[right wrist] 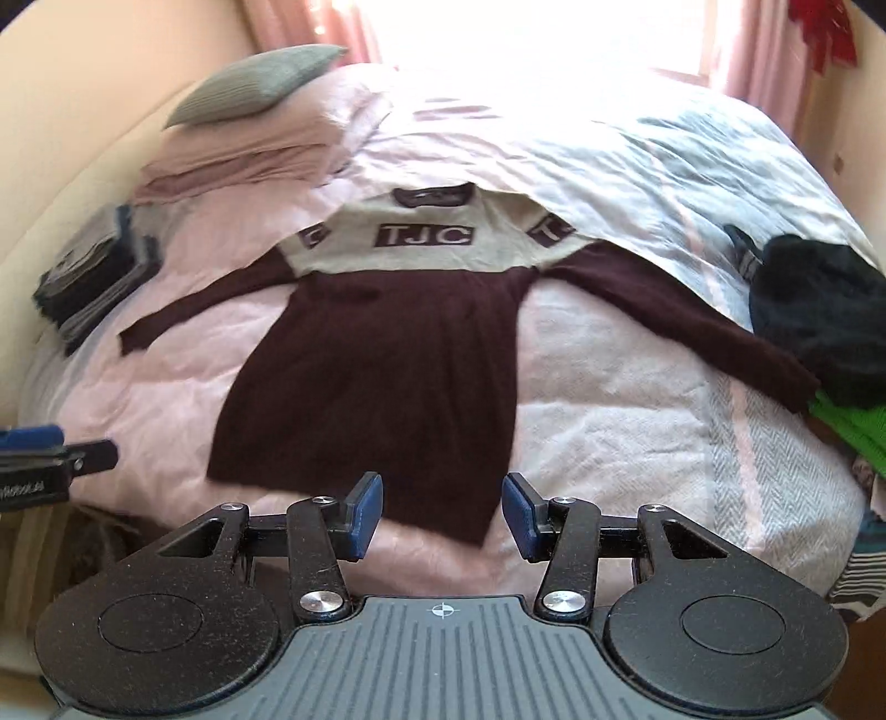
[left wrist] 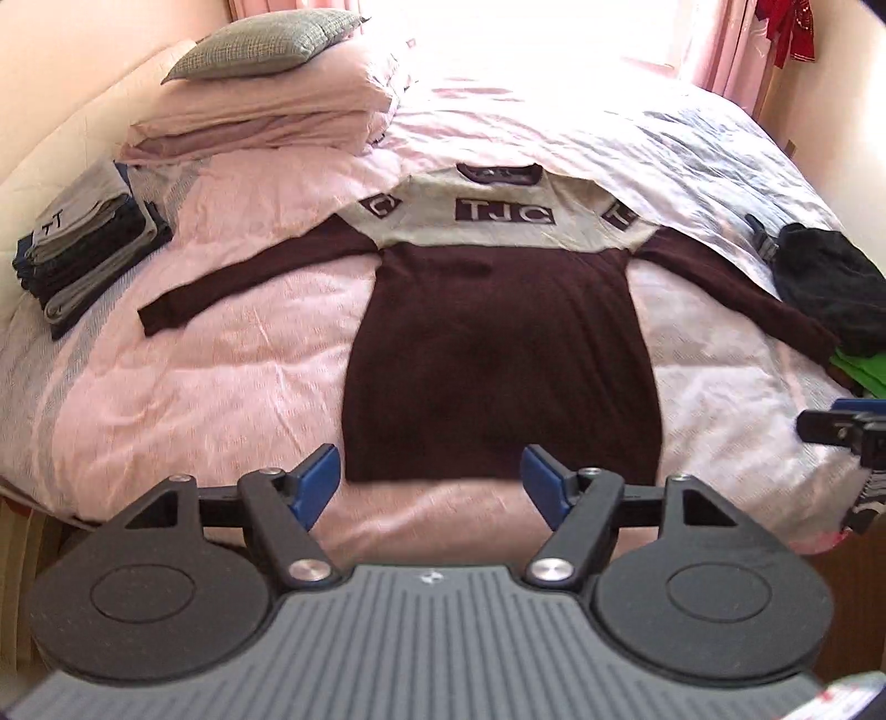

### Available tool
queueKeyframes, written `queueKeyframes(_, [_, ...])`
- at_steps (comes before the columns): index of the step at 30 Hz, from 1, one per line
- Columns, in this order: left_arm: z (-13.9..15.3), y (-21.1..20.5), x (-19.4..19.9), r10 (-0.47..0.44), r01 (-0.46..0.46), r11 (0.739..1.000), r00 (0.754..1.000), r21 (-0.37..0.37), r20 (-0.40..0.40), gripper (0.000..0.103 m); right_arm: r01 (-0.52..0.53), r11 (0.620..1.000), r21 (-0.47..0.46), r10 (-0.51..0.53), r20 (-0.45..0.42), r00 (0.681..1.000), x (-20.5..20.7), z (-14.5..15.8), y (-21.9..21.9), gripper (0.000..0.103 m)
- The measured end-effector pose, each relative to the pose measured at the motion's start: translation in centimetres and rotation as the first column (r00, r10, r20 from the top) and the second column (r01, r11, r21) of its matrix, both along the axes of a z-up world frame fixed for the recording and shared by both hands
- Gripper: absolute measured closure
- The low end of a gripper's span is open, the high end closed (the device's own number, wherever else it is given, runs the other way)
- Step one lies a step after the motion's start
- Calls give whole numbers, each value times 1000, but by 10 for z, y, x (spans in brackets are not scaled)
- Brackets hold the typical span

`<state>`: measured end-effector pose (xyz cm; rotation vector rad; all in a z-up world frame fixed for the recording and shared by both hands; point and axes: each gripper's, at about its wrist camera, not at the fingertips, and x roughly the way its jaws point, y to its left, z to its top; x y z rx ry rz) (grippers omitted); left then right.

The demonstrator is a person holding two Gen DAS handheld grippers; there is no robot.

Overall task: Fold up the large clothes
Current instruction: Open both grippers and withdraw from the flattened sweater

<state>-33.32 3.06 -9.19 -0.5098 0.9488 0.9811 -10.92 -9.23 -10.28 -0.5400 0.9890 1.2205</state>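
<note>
A dark maroon knitted sweater with a pale grey yoke lettered "TJC" (left wrist: 498, 332) is laid flat, front up, in the middle of a bed covered with a pink and white crumpled quilt (left wrist: 232, 376). Both sleeves are spread outward to the sides, and the hem is turned toward the cameras.

Just short of the hem, the left gripper (left wrist: 431, 487) is held above the quilt with its blue-padded jaws wide apart and nothing between them. The right gripper (right wrist: 442, 518) is likewise held with its jaws apart, over the hem's right corner; whether the cloth is touched cannot be told.

At the end of the right sleeve, a heap of black clothing (left wrist: 825, 288) is seen lying over a bright green garment (left wrist: 864, 371). Well apart on the left, a stack of folded grey and dark clothes (left wrist: 88, 243) is set near the bed's edge. Beyond it, folded pink bedding (left wrist: 266, 122) is topped by a grey-green woven cushion (left wrist: 260, 44). Pink curtains (right wrist: 775, 50) are hung at the bright window behind.
</note>
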Motion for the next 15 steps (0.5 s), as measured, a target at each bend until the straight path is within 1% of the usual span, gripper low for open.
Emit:
queueKeyframes(3, [13,-19,-6,-4,4,1000,1000,-12,-5,33,-5,1000,-14,5,-26,1000,-13,-1,-9,58])
queueKeyframes(5, [14,-26,-6,-6,6,1000,1000,-9,-14,32,-7,1000,-18,7,-43,999,-16,-1,-17,58])
queueKeyframes(10, [16,-35,-6,-31,31,999,999,15,-20,30,28,1000,8,-28,-37,999,-17,0,-33,58])
queueKeyframes(12, [19,-37,-5,-44,45,999,999,29,-17,24,39,999,18,-38,-30,999,-17,2,-36,58])
queueKeyframes(15, [23,-41,-3,-65,66,997,998,43,-20,22,43,999,13,-42,-25,999,-20,4,-40,58])
